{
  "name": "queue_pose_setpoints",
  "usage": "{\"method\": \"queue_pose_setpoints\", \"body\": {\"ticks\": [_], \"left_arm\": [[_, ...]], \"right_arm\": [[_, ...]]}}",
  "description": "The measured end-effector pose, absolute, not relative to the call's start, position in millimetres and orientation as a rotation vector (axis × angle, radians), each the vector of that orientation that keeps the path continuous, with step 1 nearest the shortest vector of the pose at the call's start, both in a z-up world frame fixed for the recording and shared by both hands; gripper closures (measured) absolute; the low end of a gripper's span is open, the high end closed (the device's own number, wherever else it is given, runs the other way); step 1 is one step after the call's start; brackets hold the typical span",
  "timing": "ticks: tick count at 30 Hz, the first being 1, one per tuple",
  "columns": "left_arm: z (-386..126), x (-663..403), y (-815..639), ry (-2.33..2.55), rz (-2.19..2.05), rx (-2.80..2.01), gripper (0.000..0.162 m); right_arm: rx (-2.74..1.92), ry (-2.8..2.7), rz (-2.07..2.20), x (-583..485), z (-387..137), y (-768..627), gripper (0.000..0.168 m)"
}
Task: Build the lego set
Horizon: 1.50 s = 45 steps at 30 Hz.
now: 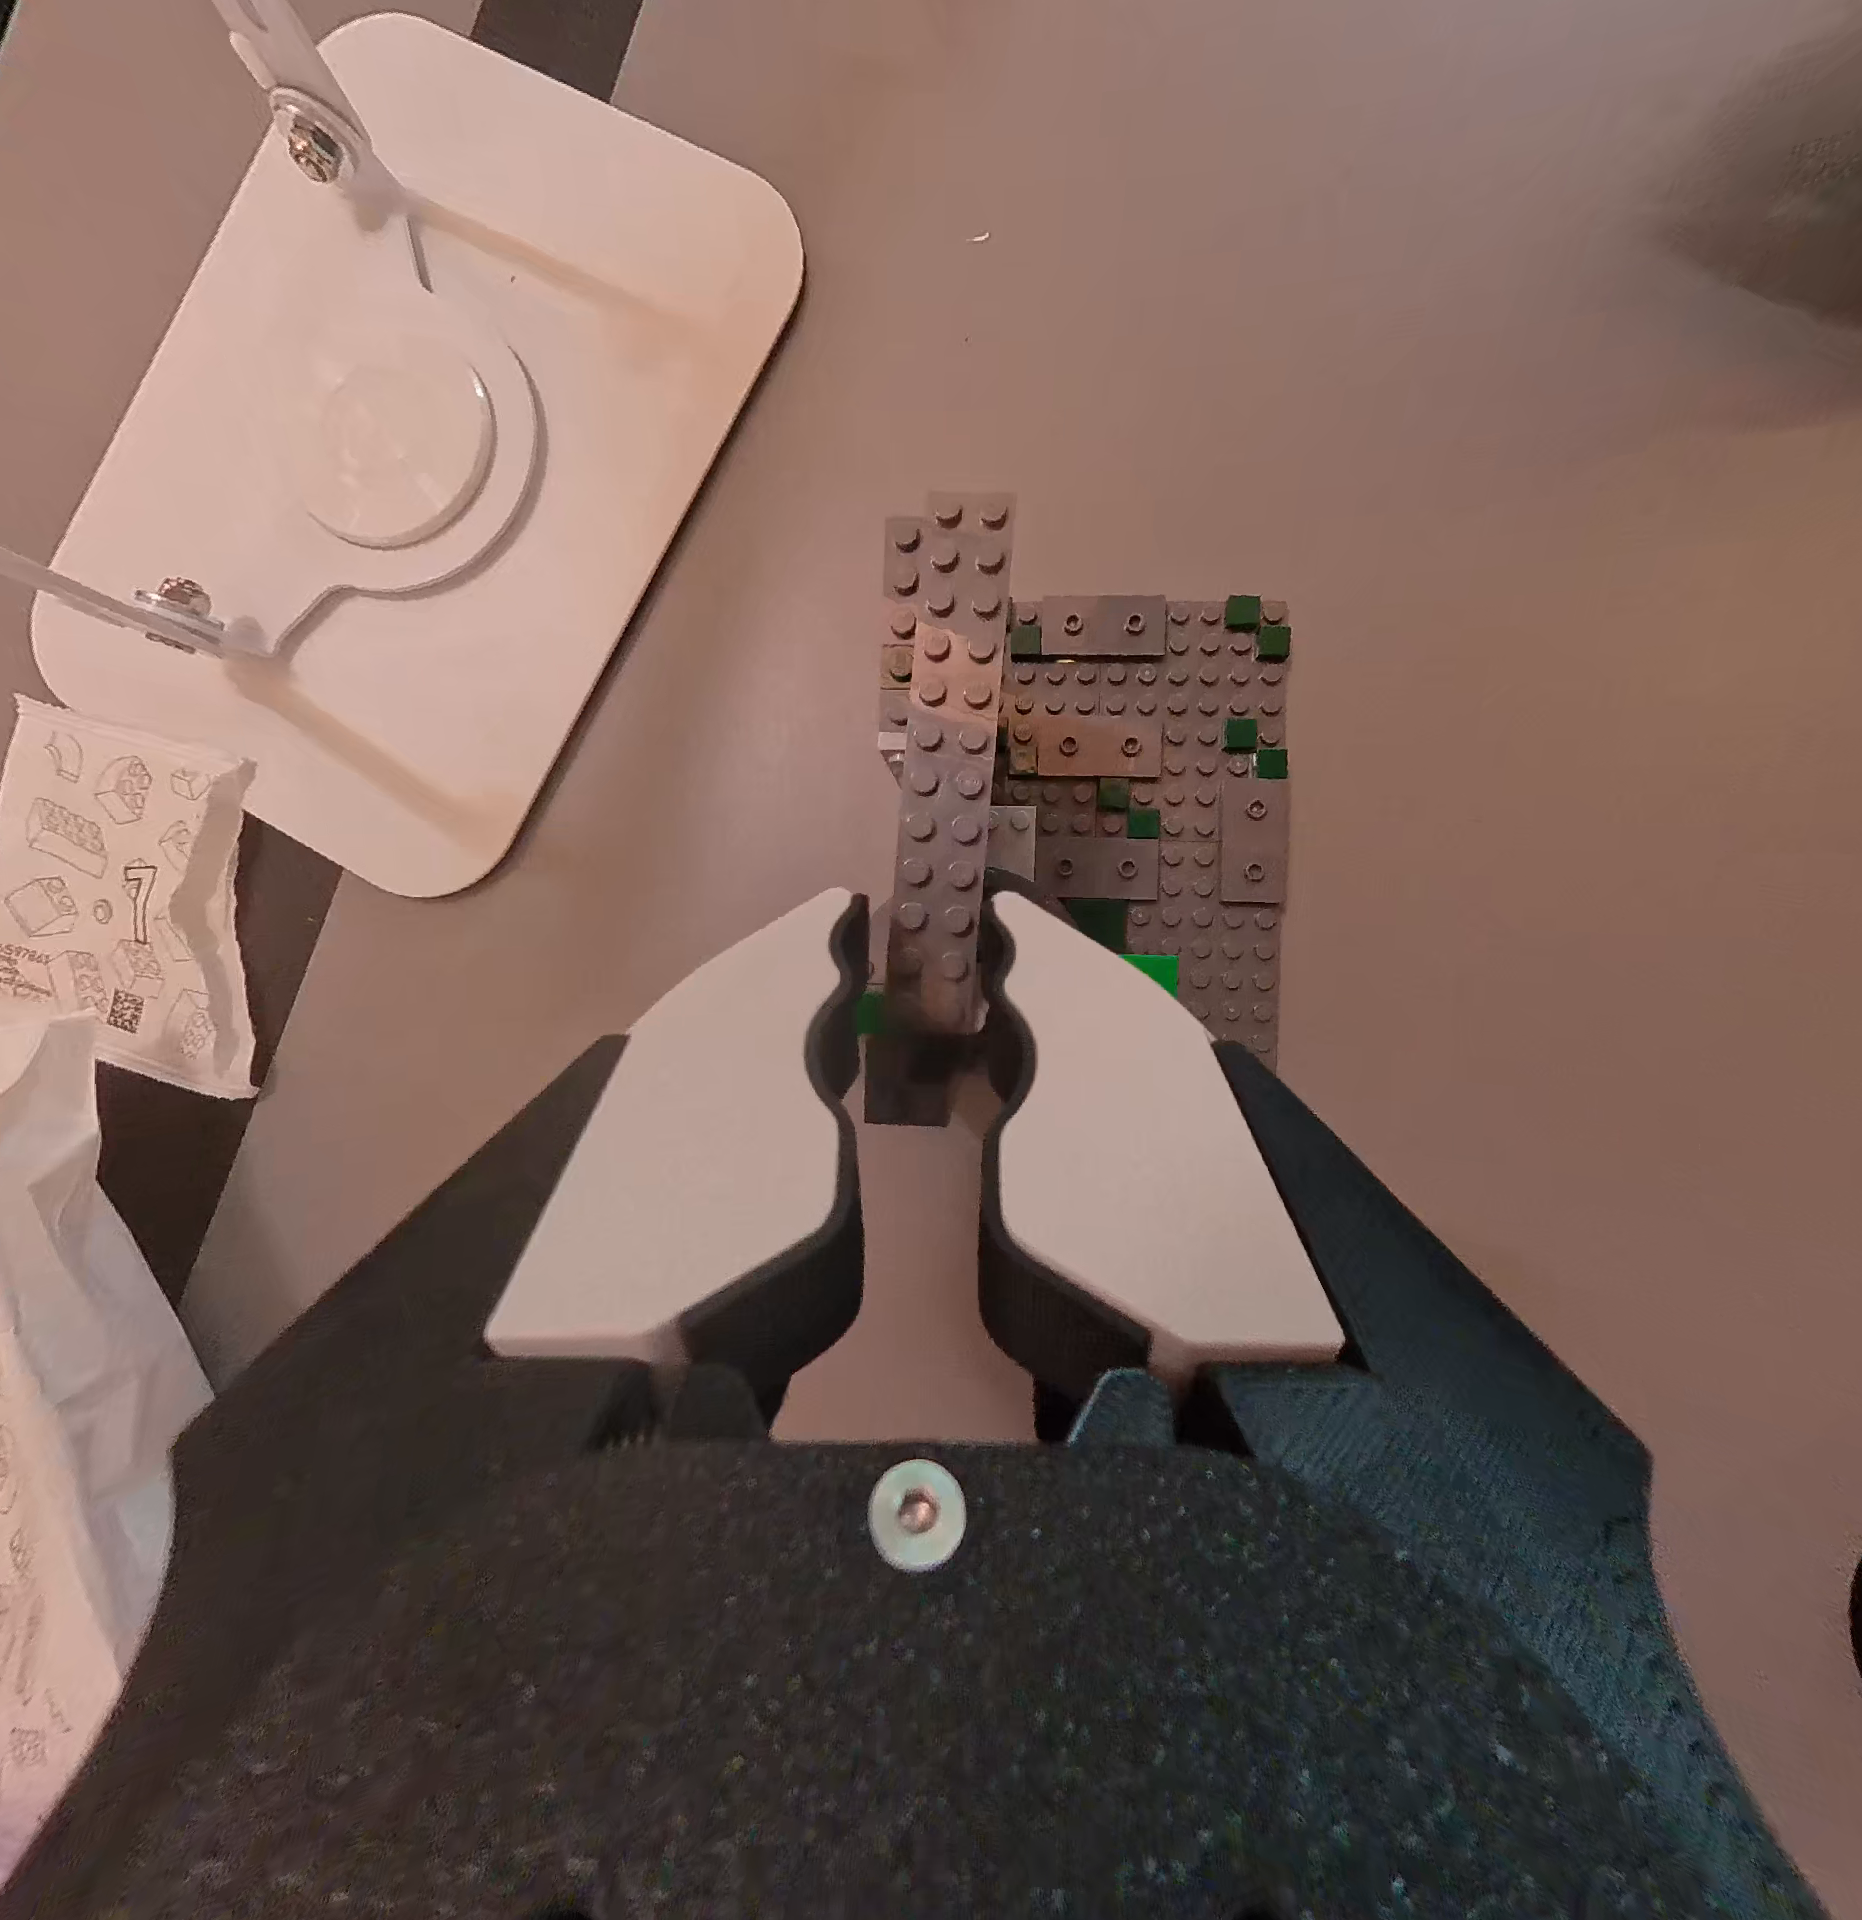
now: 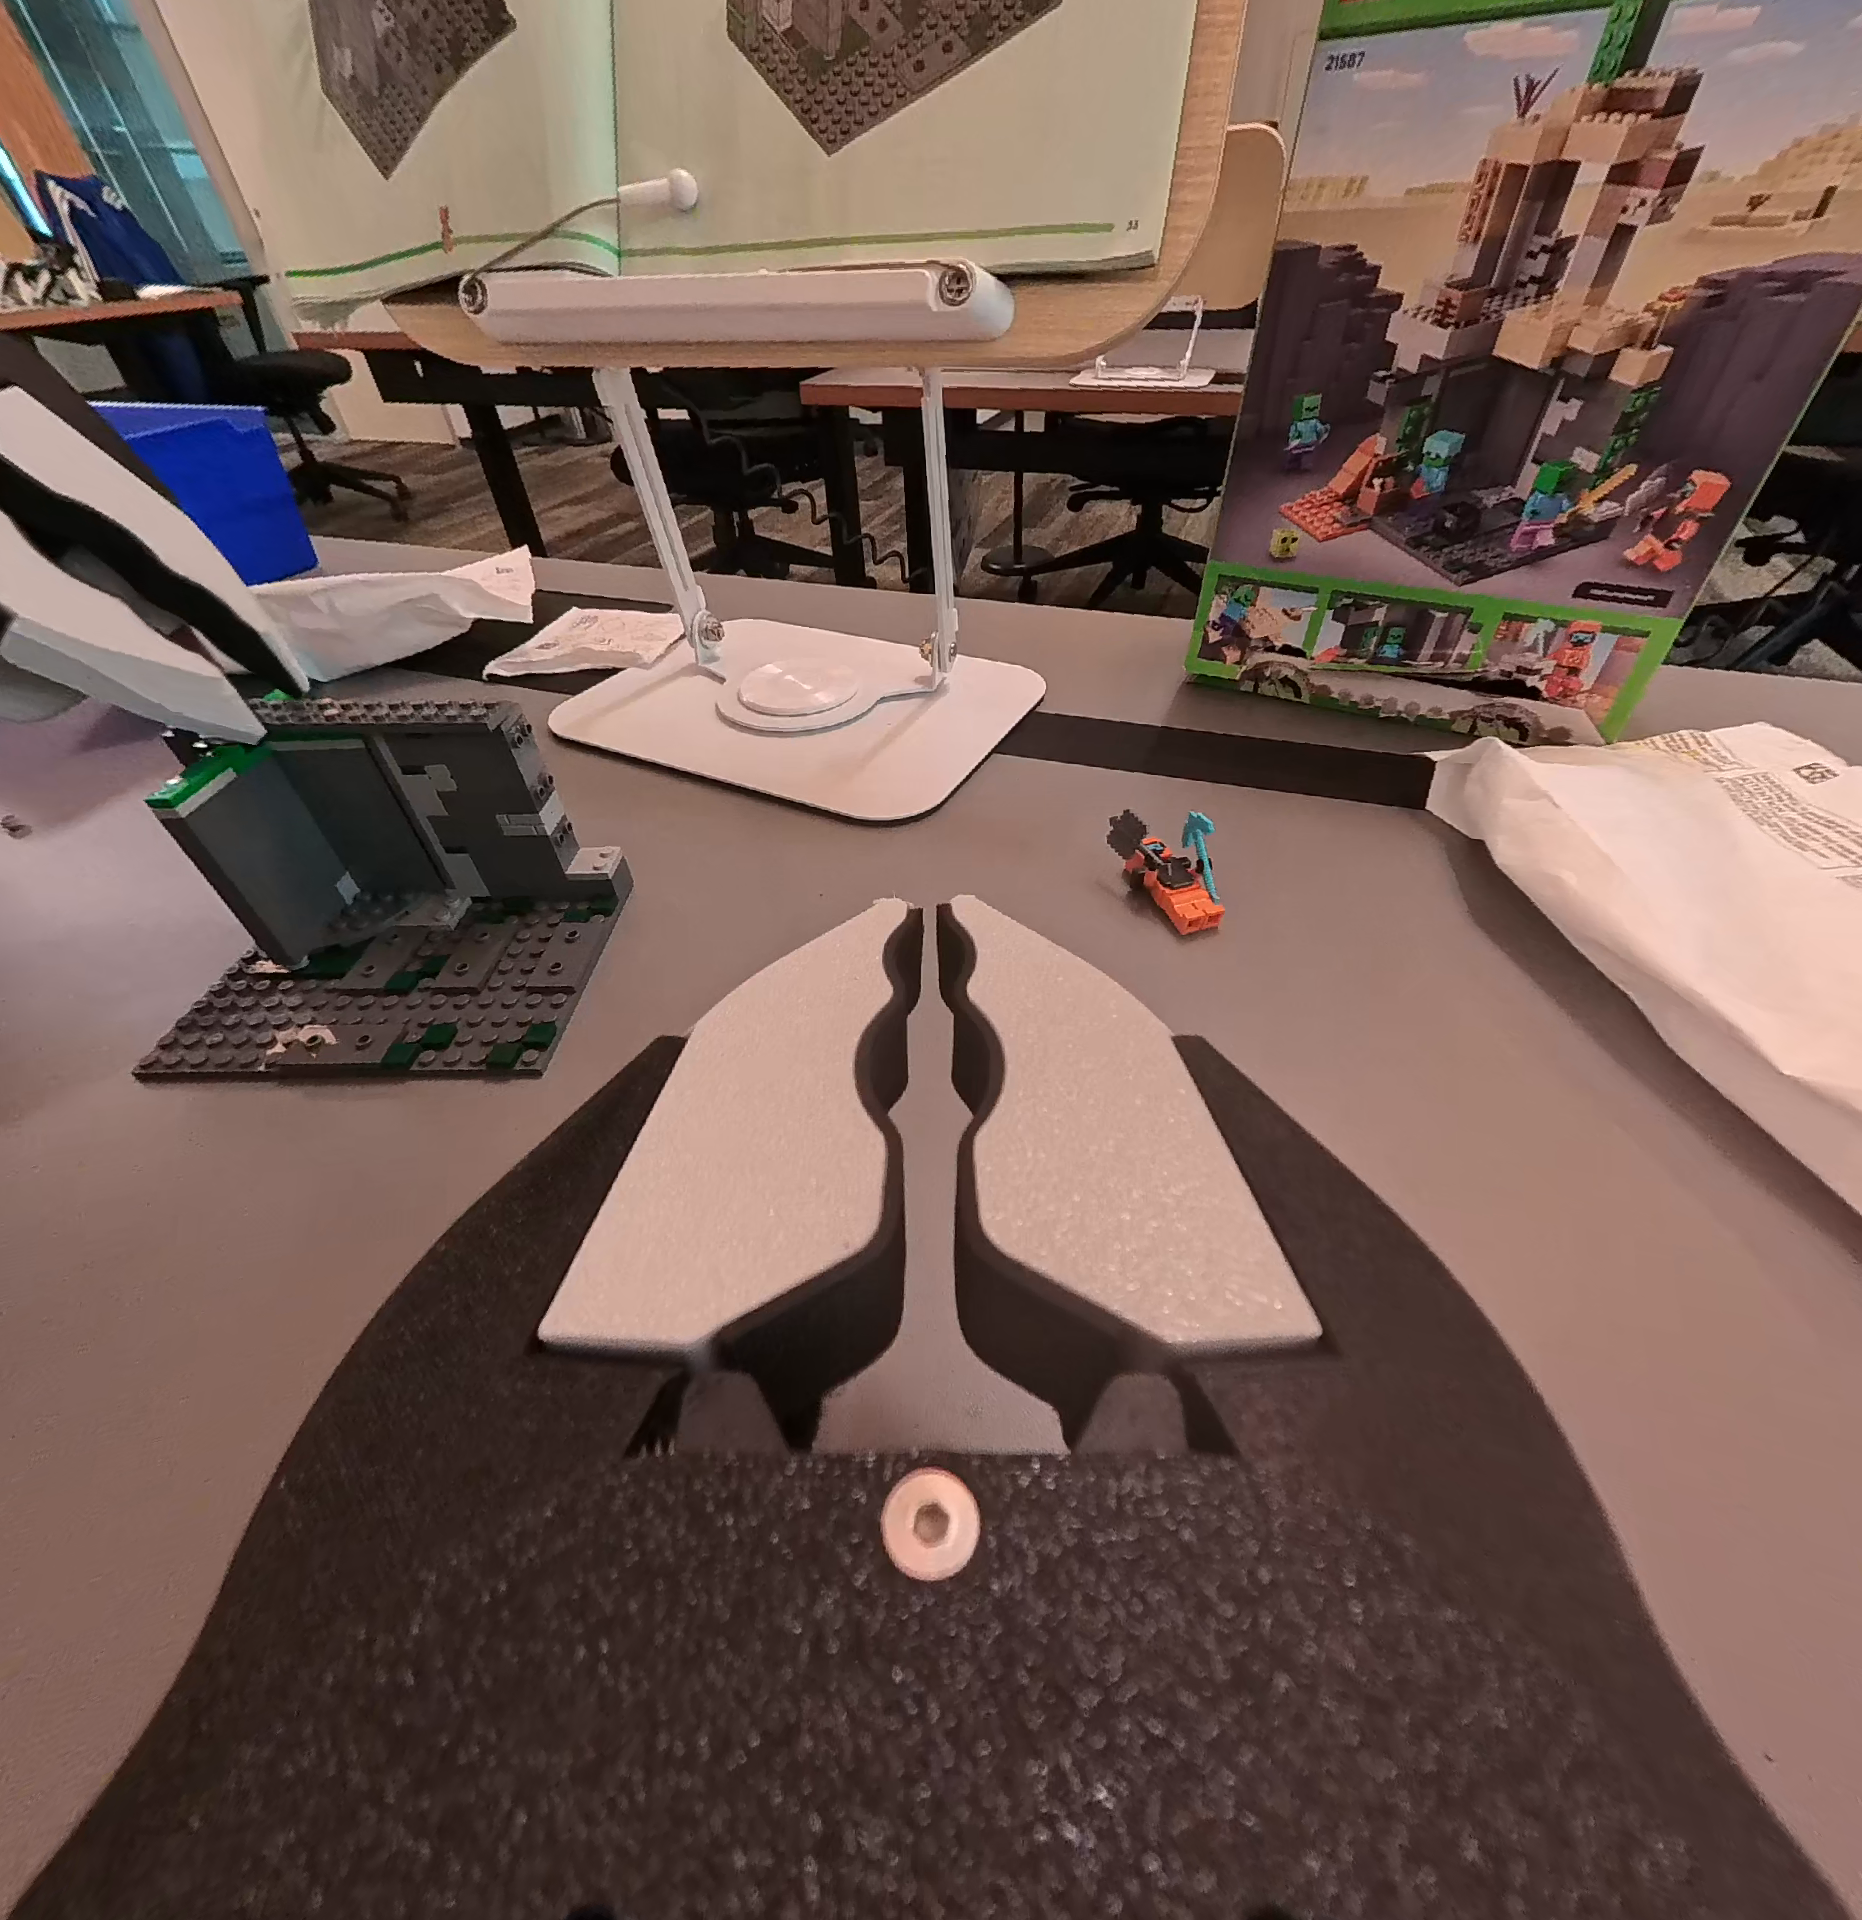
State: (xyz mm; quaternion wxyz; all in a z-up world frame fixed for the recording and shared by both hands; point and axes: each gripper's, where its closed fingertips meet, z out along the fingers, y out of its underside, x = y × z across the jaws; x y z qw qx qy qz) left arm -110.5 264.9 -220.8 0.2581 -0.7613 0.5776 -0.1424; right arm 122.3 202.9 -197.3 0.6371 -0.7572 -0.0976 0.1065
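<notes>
Left gripper (image 1: 922, 914) first, looking straight down: jaws narrowed around the top edge of the grey wall section (image 1: 948, 748), the near end of its studded top strip sitting between the tips; contact on both sides looks likely, though blur hides the exact touch. Wall stands along the 9 o'clock edge of the dark grey baseplate (image 1: 1207, 831), which lies flat on the grey table (image 1: 1426, 520). In the right wrist view the wall (image 2: 387, 821) leans over the baseplate (image 2: 366, 1018) rather than upright, its foot at the far-left studs, so seating seems unfinished.

Judgement for the step: square the wall to vertical before pressing, line its bottom row over the studs, then push straight down from the top; a sideways shove could slide the unheld baseplate.

White stand base (image 1: 418, 447) at 10 o'clock, paper bags (image 1: 106, 883) at 9.

Right gripper (image 2: 929, 914) hovers over bare table, tips nearly together, holding nothing. It could usefully pin the baseplate's free edge. Orange minifigure (image 2: 1166, 873) lies at 1 o'clock; set box (image 2: 1529, 364) stands farther back.
</notes>
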Motion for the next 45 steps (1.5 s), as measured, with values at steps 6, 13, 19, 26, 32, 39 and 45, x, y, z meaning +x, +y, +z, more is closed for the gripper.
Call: {"method": "queue_pose_setpoints", "body": {"ticks": [6, 13, 19, 26, 32, 39, 45], "left_arm": [[-222.2, -112.9, 264.8, 1.586, -0.381, -2.067, 0.145], [-220.4, -118.3, 264.7, 1.585, -0.393, -2.078, 0.146], [-220.2, -125.5, 262.5, 1.585, -0.396, -2.075, 0.146], [-220.5, -130.2, 260.1, 1.570, -0.404, -2.066, 0.146], [-219.3, -131.2, 257.5, 1.556, -0.404, -2.057, 0.139], [-207.6, -137.9, 253.7, 1.501, -0.425, -2.026, 0.140], [-214.1, -141.7, 251.2, 1.501, -0.438, -2.014, 0.140]], "right_arm": [[-1.732, -0.226, 0.243, 121.5, -198.3, 202.9, 0.166], [-1.732, -0.229, 0.243, 121.0, -198.3, 202.8, 0.166], [-1.731, -0.230, 0.244, 121.0, -198.1, 202.7, 0.166], [-1.733, -0.231, 0.243, 120.9, -198.8, 202.9, 0.166], [-1.733, -0.232, 0.240, 121.0, -199.1, 202.9, 0.166], [-1.737, -0.239, 0.240, 119.7, -200.6, 203.2, 0.166], [-1.736, -0.244, 0.236, 118.7, -201.0, 202.8, 0.166]]}}
